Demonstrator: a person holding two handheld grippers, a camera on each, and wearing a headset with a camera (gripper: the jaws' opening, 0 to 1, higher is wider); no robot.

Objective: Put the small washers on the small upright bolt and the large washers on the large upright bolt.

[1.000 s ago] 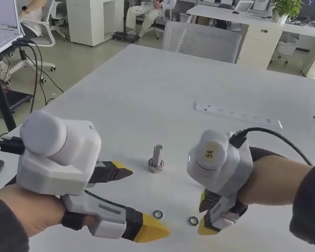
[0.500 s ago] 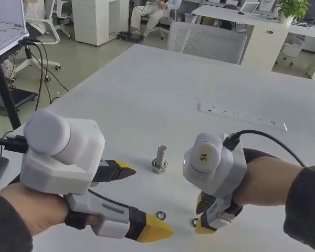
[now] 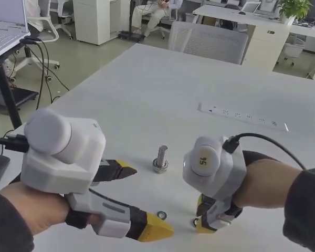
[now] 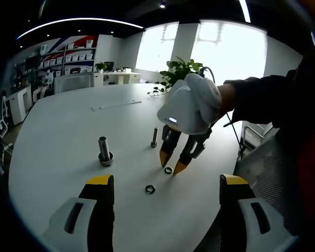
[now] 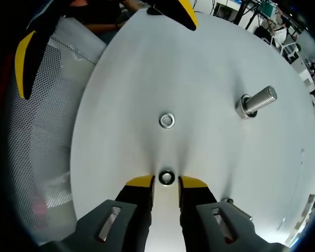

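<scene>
White table [image 3: 163, 89], steel bolt [image 3: 160, 159], grey chair [image 3: 207, 39]

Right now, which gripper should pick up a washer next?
Probably the right gripper: its tips straddle a washer lying on the table, jaws slightly apart. The left gripper is wide open, with the other washer ahead of its tips.

Flat washers [image 5: 167, 121] near upright bolt [image 5: 257, 102]

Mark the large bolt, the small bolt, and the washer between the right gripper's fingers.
large bolt [image 4: 103, 147]: left gripper view, threaded shaft.
small bolt [image 4: 154, 135]: left gripper view, mid-shaft.
washer [image 5: 166, 177]: right gripper view, centre, at the hole.
</scene>
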